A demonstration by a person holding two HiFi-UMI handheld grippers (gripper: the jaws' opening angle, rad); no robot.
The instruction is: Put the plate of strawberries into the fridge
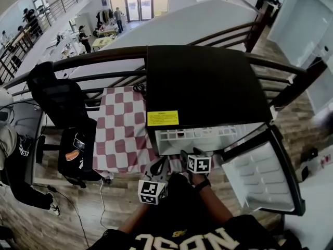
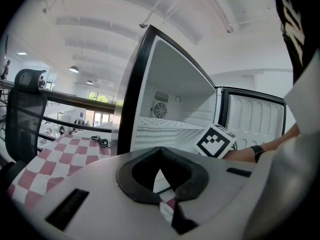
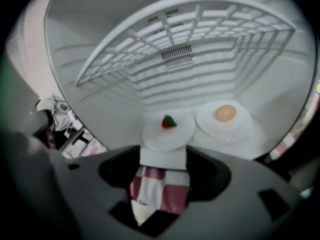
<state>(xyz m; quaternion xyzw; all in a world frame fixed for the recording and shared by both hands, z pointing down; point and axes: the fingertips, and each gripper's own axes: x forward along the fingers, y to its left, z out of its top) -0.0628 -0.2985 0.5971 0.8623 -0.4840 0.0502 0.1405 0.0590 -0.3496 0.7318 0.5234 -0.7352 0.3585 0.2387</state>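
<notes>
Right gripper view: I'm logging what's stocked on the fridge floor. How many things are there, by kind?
white round plates: 2
red strawberry: 1
pale orange round food item: 1
Total: 4

Surface (image 1: 122, 134): lay under a red-and-white checked cloth.
Cable (image 1: 139, 88): a dark coil at the cloth's far edge.
Chair (image 1: 57, 100): black, with a mesh back, just beside the surface.
Railing (image 1: 93, 56): dark and curved, beyond the surface.
Other plate (image 3: 223, 120): white, bore a pale orange round thing (image 3: 225, 112).
Floor (image 1: 119, 197): wood planks.
</notes>
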